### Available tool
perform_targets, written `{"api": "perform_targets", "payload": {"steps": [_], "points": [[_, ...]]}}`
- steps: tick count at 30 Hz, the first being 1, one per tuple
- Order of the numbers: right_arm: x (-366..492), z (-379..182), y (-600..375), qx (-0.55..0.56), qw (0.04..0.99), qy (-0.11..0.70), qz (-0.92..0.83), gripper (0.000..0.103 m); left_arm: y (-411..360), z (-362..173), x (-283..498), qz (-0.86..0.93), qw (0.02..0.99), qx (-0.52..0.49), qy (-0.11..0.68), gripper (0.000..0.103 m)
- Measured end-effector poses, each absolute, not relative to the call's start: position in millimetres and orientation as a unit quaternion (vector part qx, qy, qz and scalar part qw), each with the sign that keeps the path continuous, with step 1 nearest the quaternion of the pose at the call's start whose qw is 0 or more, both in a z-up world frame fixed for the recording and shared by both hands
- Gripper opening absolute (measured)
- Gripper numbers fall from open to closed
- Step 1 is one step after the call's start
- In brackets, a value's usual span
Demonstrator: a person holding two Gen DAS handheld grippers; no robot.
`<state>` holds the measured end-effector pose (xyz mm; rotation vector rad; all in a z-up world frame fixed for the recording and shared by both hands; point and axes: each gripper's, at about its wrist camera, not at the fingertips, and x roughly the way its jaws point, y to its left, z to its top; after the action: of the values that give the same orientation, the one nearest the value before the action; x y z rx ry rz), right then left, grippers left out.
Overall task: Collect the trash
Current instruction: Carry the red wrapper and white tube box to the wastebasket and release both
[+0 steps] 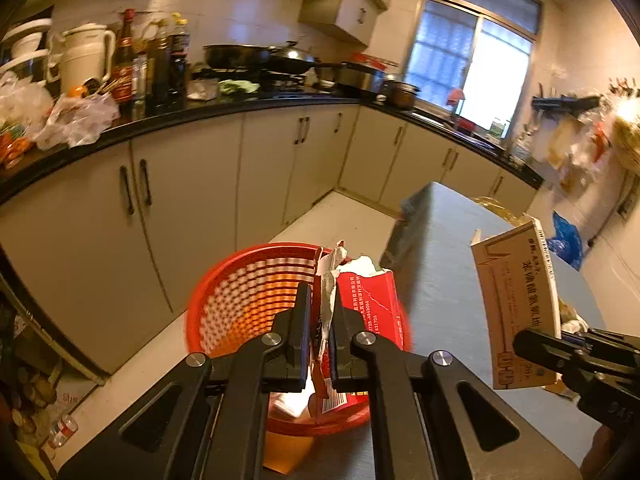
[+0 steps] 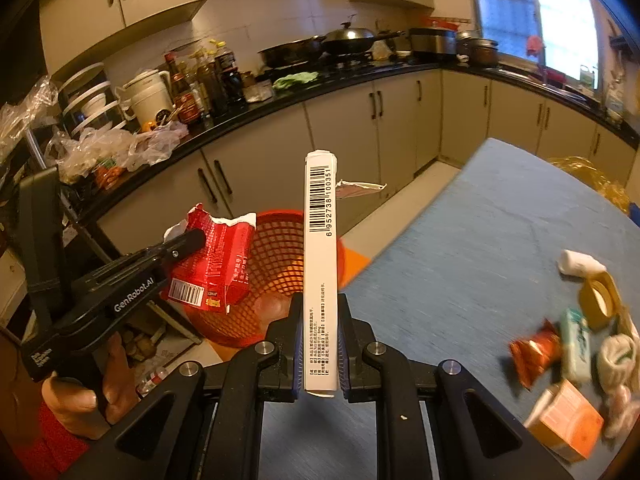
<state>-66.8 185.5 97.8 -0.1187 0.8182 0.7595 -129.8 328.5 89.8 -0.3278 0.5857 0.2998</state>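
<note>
Two hand-held grippers each carry trash toward one red basket. Left wrist view: the left hand-held gripper (image 1: 321,320) is clenched on a torn red carton (image 1: 370,304), hanging directly over the basket (image 1: 248,280), which stands on the floor off the tabletop's (image 1: 452,280) near-left edge. The right hand-held gripper (image 1: 528,344) holds a flat box (image 1: 516,304) above the tabletop, short of the basket.

Right wrist view: the right hand-held gripper (image 2: 320,320) grips the box (image 2: 320,264) edge-on, with the basket (image 2: 280,264) behind it and the carton (image 2: 216,264) to its left. More trash (image 2: 576,344) lies at the tabletop's right edge. Judged risk: releasing the box too early could drop it onto the tabletop or floor, and both hands meeting over the basket could collide.
</note>
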Motion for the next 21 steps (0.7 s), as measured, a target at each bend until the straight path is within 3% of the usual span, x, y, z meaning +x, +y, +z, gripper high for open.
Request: {"api": "perform_targets", "payload": {"steps": [16,21], "points": [[-27.8,61.1,254.4,-0.048,0.811,0.444,0.379,0.015,359.6,58.2,-116.7,0.169,0.916,-0.173,0.32,0.007],[-26.7,61.8,256.9,-0.052,0.816,0.436,0.375,0.023,361.6,58.2,-116.6,0.166,0.915,-0.18,0.321,0.019]]}}
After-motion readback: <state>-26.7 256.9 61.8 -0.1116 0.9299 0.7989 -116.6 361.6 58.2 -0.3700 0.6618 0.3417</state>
